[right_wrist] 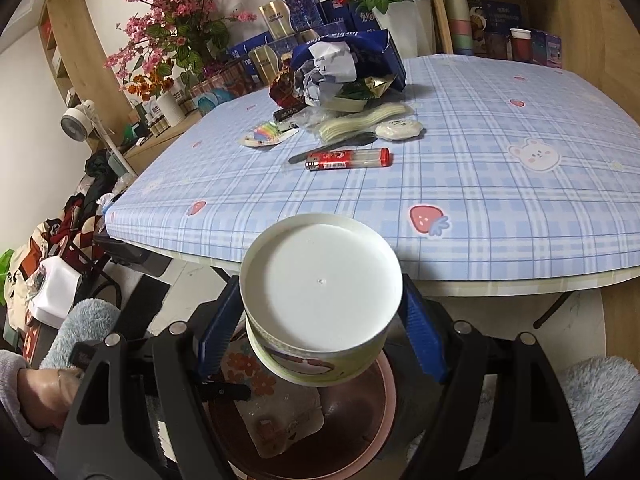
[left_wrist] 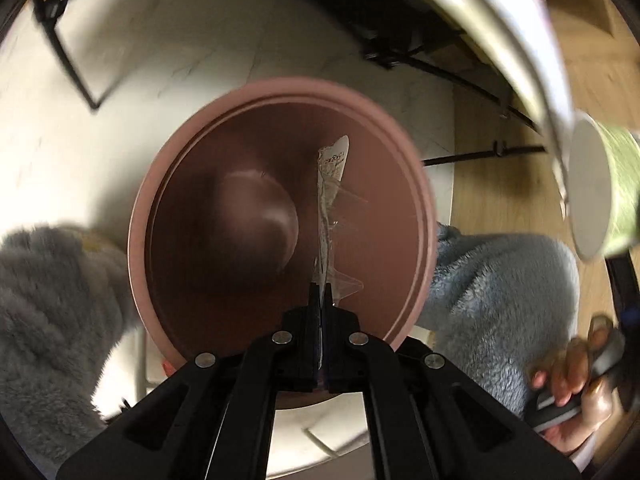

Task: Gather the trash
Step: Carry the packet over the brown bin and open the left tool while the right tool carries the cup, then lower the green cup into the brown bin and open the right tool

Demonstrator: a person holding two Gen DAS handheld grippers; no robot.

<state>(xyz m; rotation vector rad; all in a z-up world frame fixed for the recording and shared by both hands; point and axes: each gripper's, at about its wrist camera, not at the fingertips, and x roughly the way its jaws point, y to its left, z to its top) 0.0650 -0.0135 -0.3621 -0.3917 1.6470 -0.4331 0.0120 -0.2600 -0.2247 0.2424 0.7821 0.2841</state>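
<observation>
My left gripper (left_wrist: 321,292) is shut on a clear plastic wrapper (left_wrist: 330,196) and holds it edge-on over the open pink bin (left_wrist: 140,216), which looks empty inside. My right gripper (right_wrist: 320,320) is shut on a white paper cup (right_wrist: 320,292), held bottom-forward above the bin (right_wrist: 384,420); the wrapper (right_wrist: 280,416) hangs over the bin below the cup. The cup also shows at the right in the left wrist view (left_wrist: 600,192). More trash lies on the table: a crumpled paper pile (right_wrist: 332,68), a red tube (right_wrist: 346,159), a flat plastic packet (right_wrist: 360,122) and a colourful wrapper (right_wrist: 266,136).
The table (right_wrist: 480,208) has a blue checked cloth; its edge (left_wrist: 500,32) overhangs the bin. Boxes, cans and flower pots (right_wrist: 400,12) stand at the back. A fan (right_wrist: 78,120) and bags stand on the floor at left. The person's fleece-clad legs (left_wrist: 500,288) flank the bin.
</observation>
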